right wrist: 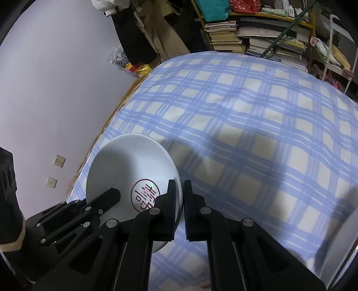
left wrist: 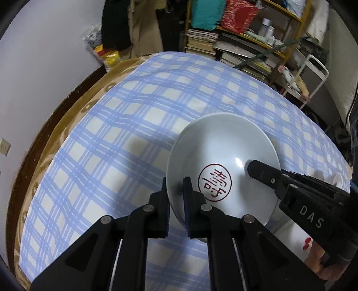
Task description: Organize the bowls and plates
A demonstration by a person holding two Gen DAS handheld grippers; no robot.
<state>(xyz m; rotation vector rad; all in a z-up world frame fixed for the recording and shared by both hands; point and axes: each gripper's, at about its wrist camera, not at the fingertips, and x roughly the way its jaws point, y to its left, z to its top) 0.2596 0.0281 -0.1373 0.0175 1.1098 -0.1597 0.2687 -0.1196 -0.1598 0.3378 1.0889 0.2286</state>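
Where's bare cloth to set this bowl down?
Both hand-held grippers, left and right, pinch the bowl at opposite rims. The checked cloth lies bare beyond it toward the bookshelf. A white dish crowds the near right.

Ahead of the jaws: blue-and-cream plaid cloth (left wrist: pixel 138 116) over a brown-edged surface, probably a table. Beyond it, yellow-framed shelving (right wrist: pixel 275 15) stacked with books (right wrist: pixel 223 38) and papers. Left of the jaws, plain pale wall (right wrist: pixel 56 78) with two outlet plates (right wrist: pixel 60 160).
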